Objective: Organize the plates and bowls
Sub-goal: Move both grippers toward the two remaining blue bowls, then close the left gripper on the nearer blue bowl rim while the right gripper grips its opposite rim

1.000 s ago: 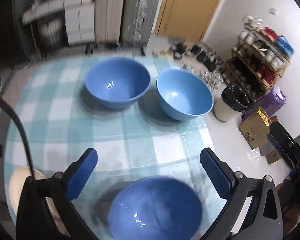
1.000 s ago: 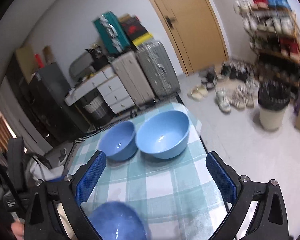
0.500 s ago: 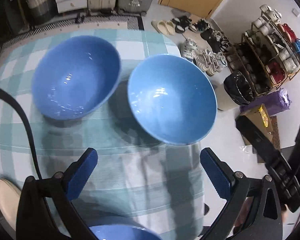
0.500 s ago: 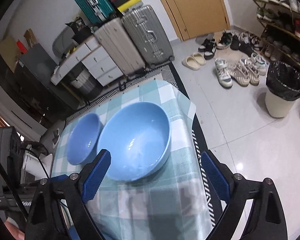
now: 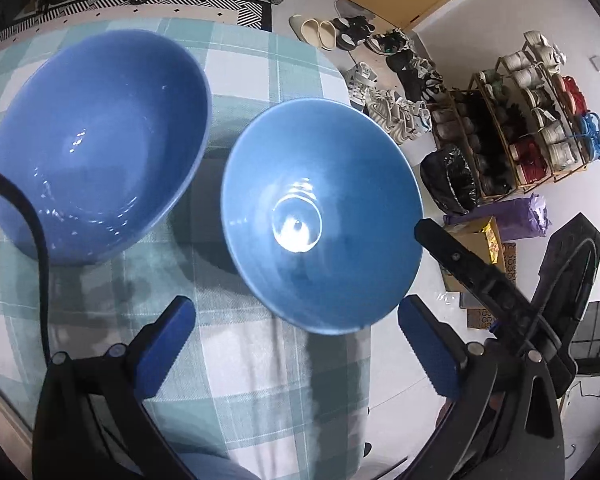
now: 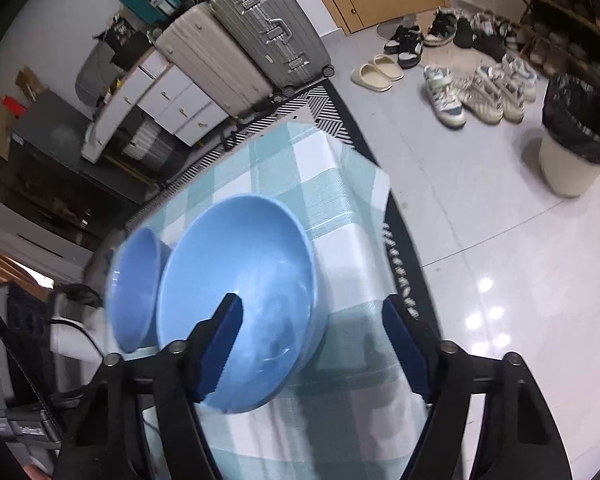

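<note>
A round table under a teal-and-white checked tablecloth (image 5: 236,364) stands on a pale tiled floor, with suitcases (image 6: 260,28) against the far wall, a shoe rack (image 5: 532,116) and a bin lined with a black bag (image 6: 576,140) off to the side. 2 blue bowls sit side by side near the cloth's far edge: the darker blue bowl (image 5: 96,140) on the left, the lighter blue bowl (image 5: 320,216) just beside it, near the table's right edge. The left gripper (image 5: 296,344) hangs released over the cloth, jaws wide, just short of the lighter bowl. The right gripper (image 6: 316,344) is spread wide too, 1 finger (image 6: 220,344) over the lighter bowl's hollow, the other outside its rim; contact cannot be told.
</note>
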Demonstrator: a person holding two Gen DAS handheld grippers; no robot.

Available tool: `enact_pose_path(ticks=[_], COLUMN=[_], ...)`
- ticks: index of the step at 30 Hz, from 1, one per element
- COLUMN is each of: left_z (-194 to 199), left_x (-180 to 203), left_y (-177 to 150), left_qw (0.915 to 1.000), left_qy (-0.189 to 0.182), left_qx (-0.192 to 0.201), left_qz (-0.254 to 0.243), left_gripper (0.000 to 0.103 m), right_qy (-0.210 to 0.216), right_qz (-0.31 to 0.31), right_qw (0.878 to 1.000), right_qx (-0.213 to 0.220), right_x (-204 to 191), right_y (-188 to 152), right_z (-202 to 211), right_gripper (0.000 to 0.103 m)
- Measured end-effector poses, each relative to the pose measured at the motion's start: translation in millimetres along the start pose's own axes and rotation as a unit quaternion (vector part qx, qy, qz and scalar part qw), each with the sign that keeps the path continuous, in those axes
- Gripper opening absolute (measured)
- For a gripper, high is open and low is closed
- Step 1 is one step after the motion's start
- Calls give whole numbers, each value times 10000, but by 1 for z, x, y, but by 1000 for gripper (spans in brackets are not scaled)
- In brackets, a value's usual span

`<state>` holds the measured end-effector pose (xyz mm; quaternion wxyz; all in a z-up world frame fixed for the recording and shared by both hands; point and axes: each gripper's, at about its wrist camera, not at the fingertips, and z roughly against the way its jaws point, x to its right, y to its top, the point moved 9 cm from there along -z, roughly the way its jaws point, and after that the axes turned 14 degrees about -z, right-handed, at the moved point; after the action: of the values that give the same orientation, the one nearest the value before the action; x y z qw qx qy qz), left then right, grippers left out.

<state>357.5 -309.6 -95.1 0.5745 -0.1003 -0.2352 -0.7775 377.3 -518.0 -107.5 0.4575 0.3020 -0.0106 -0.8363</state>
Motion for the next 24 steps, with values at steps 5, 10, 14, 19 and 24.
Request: enact_pose_path(ticks=[5,10,14,19,24], left_z=[-13,-17,-24,-29,-25], left_x=[-5,-7,-12,-16,-17], left_y=[1,9,7,8,12], left_qw=[9999,9999,10000,9996,9981], left_qy=[42,122,-22,-237,-585], left_qx=[-97,17,-71,-174,-184], left_qz=[63,-70,-9,0,-1], left_gripper=[101,92,79,70,69], right_qy=[-285,-305,-371,-552,-642], right_qz=[295,201,220,259,425], right_qw=[9992,9992,9988,9978,9963], right_qx=[-20,-137,-225,-267,-387], right_x=[-7,-5,-5,-4,-10], right_y=[3,8,11,13,9], right_z=[-17,-34,-44,-56,-63], right_gripper=[61,50,36,28,19])
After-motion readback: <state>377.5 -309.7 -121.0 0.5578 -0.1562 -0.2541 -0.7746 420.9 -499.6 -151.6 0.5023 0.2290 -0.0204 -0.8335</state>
